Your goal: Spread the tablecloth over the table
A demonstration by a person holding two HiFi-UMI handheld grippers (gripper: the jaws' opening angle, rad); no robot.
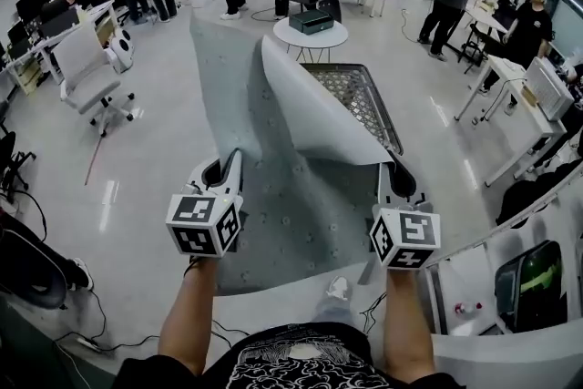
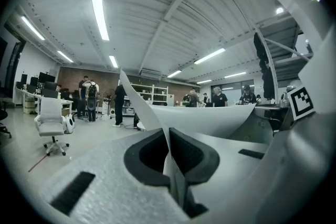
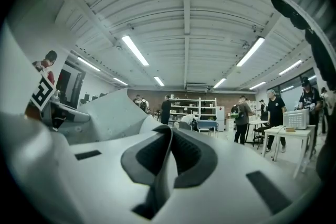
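Note:
A pale grey tablecloth point(image 1: 273, 118) billows up in the air between both grippers, its far part folded upward and a flap curling over to the right. My left gripper point(image 1: 234, 161) is shut on the cloth's near left edge; the thin cloth edge point(image 2: 170, 160) runs between its dark pads. My right gripper point(image 1: 390, 167) is shut on the near right edge, where the tablecloth point(image 3: 157, 176) is pinched between the pads. Under and beyond the cloth stands a table with a perforated metal top point(image 1: 357, 96), mostly uncovered at its far right.
A small round white table point(image 1: 311, 35) with a dark box stands beyond the metal table. A white office chair point(image 1: 86, 68) is at the left, white desks point(image 1: 510, 73) at the right. Several people stand around the room's far side.

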